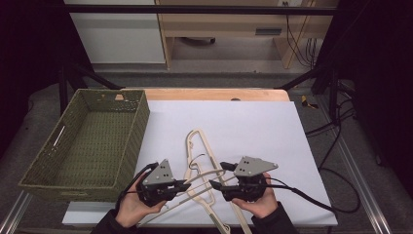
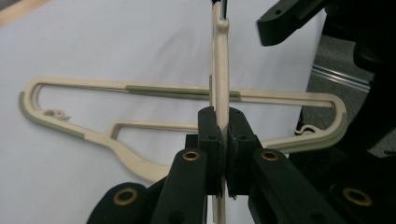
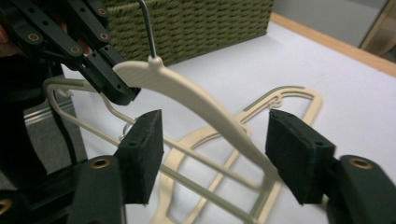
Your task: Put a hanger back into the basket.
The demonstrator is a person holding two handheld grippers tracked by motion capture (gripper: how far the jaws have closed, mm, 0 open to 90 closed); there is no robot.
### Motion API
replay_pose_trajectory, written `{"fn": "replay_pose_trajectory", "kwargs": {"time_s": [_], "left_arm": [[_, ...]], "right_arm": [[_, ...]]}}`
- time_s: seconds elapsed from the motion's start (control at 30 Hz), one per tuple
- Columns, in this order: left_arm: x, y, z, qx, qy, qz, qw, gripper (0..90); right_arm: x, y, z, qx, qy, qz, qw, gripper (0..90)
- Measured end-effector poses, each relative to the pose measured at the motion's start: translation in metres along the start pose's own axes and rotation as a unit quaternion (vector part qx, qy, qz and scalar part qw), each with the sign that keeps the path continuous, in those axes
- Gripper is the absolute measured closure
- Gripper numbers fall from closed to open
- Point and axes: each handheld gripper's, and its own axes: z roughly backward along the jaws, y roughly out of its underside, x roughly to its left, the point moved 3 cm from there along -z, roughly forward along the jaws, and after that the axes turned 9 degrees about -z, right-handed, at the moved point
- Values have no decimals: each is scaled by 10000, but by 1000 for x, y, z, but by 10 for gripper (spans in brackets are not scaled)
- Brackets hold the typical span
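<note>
Two beige plastic hangers are in play. One lies flat on the white sheet (image 1: 199, 141) (image 2: 93, 86) (image 3: 299, 95). The other hanger (image 1: 204, 174) (image 2: 219, 60) (image 3: 187, 91) is lifted off the sheet, its metal hook pointing up. My left gripper (image 1: 187, 185) (image 2: 224, 126) (image 3: 116, 88) is shut on its edge near the neck. My right gripper (image 1: 219, 175) (image 3: 215, 135) faces the left one, jaws open on either side of the raised hanger's arm, pads clear of it.
A green woven basket (image 1: 139, 126) (image 3: 196, 23) stands empty at the left of the table, beside the white sheet (image 1: 253, 126). A black cable trails from the right gripper over the sheet's right edge. A wooden strip borders the far side.
</note>
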Motion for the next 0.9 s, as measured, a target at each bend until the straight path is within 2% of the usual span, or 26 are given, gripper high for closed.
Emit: {"fn": "replay_pose_trajectory", "kwargs": {"time_s": [0.17, 0.33, 0.53, 0.73, 0.9], "left_arm": [[7, 1, 9, -43, -322, 182, 9993, 864], [14, 1, 20, -160, -546, 340, 9978, 864], [18, -2, 33, -300, -708, 525, 9957, 863], [20, -10, 53, -504, -859, 547, 9935, 863], [26, -19, 75, -744, -990, 534, 9909, 863]], "right_arm": [[-9, -2, 10, -170, 288, -84, 9994, 223], [-24, 0, 19, -236, 586, -334, 9974, 137], [-42, 3, 31, -324, 795, -596, 9945, 122], [-55, 3, 48, -573, 993, -768, 9904, 113], [-63, 6, 56, -607, 1105, -837, 9885, 93]]}}
